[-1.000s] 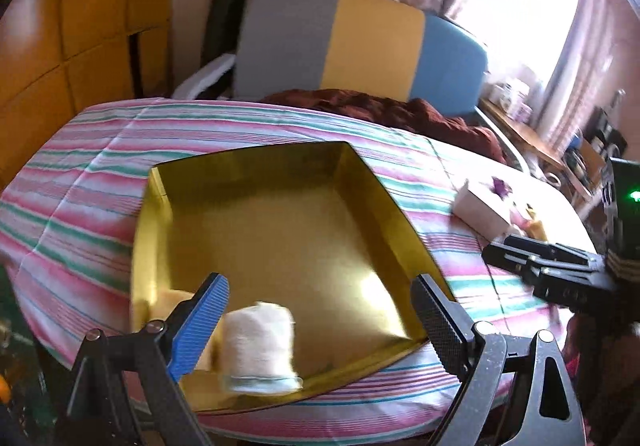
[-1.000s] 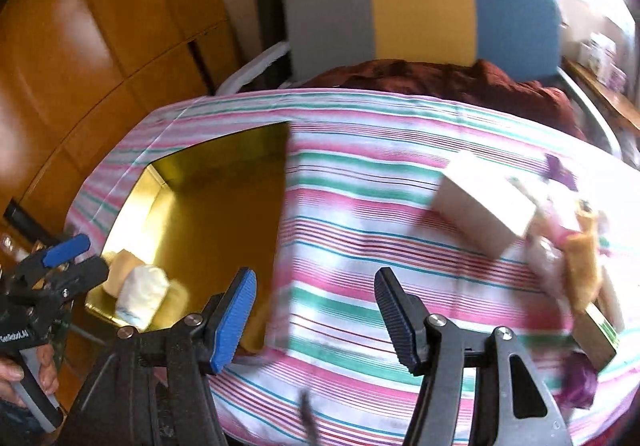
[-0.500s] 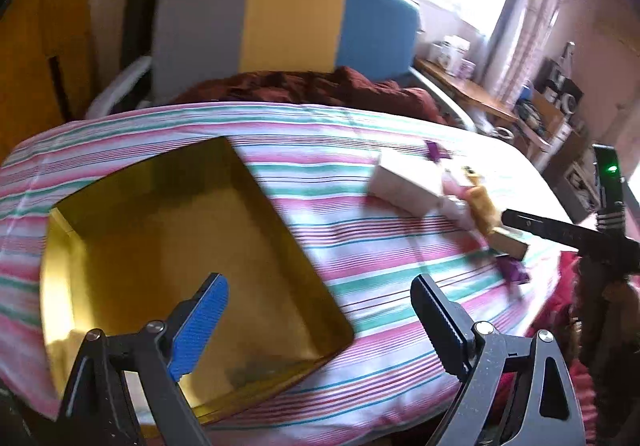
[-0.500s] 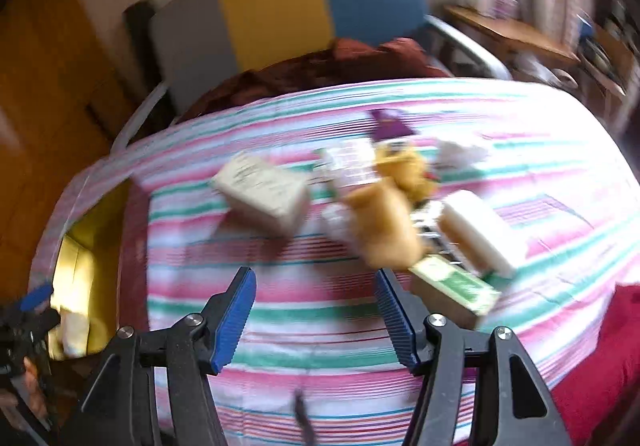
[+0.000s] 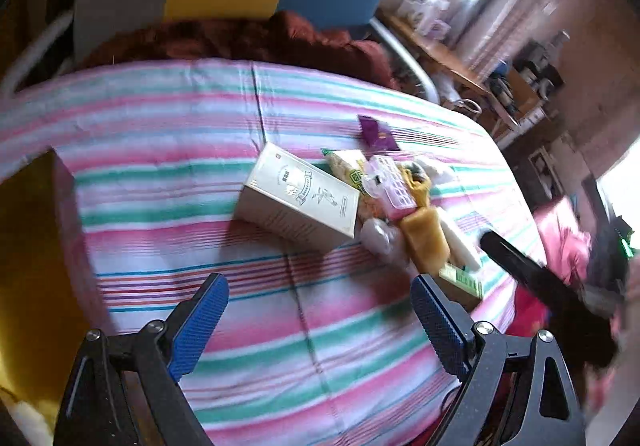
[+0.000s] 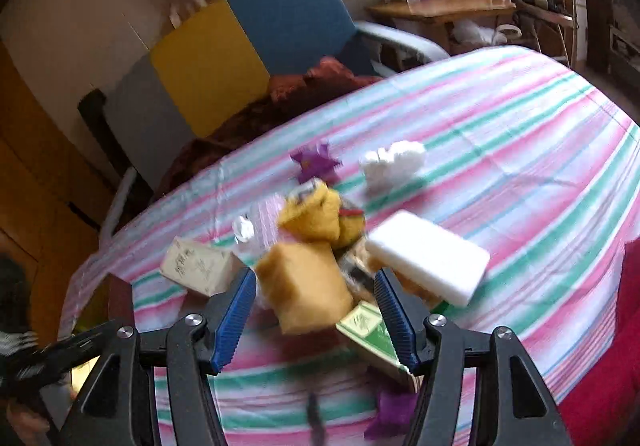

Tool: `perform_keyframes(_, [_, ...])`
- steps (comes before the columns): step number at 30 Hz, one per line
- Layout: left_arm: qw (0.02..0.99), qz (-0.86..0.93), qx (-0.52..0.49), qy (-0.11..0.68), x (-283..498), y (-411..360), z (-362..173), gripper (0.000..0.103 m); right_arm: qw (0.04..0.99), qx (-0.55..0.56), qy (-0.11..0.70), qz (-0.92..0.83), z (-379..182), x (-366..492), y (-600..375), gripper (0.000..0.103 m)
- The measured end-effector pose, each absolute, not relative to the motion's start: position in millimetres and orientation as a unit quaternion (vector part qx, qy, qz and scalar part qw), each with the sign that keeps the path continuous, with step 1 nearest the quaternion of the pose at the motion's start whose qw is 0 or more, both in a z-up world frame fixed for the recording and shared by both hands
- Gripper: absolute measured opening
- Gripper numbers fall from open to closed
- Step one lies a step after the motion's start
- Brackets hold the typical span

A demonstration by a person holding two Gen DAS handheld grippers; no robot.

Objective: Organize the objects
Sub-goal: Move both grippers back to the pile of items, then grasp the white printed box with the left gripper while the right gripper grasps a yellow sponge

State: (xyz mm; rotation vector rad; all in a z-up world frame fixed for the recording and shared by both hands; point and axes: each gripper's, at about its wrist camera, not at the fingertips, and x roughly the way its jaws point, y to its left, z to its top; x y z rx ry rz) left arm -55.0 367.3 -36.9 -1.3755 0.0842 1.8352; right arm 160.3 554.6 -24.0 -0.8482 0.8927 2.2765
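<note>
the soft mustard-yellow block, sponge or plush (image 6: 310, 286), lies in the lower middle of the right wrist view, at the near edge of a jumbled heap on the pink, green and white striped tablecloth (image 6: 520, 134). the right gripper (image 6: 316, 310) is lined up on it: the blue ribbed pads flank the block, and through the blur they appear not to press on it, so it looks framed for a grasp, not gripped. just right of the block a white rectangular slab (image 6: 428, 256) leans on the heap and a green-and-cream printed packet (image 6: 370, 330) pokes out beneath, so a clean pinch probably needs care. a cream cardboard box with printed lettering (image 5: 298, 194) lies at the heap's left. in the left wrist view the left gripper (image 5: 318, 324) is released, spread wide over bare cloth at the bottom, grasping nothing. the gold-lined tray (image 5: 28, 266) at that frame's left edge is likely where sorted things go.
</note>
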Motion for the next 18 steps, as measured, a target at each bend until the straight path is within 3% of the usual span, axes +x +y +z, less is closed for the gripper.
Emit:
perform_keyframes(12, [0.295,0.706,-0.638,-0.081,-103,412,-82,0.093,0.244,-0.293,0.350,0.856,-24,161,558,0.064])
perform_keyframes(18, [0.260,0.717,-0.641,-0.084,-115,428,-89,0.093,0.232,-0.289,0.357,0.857,-24,163,558,0.064])
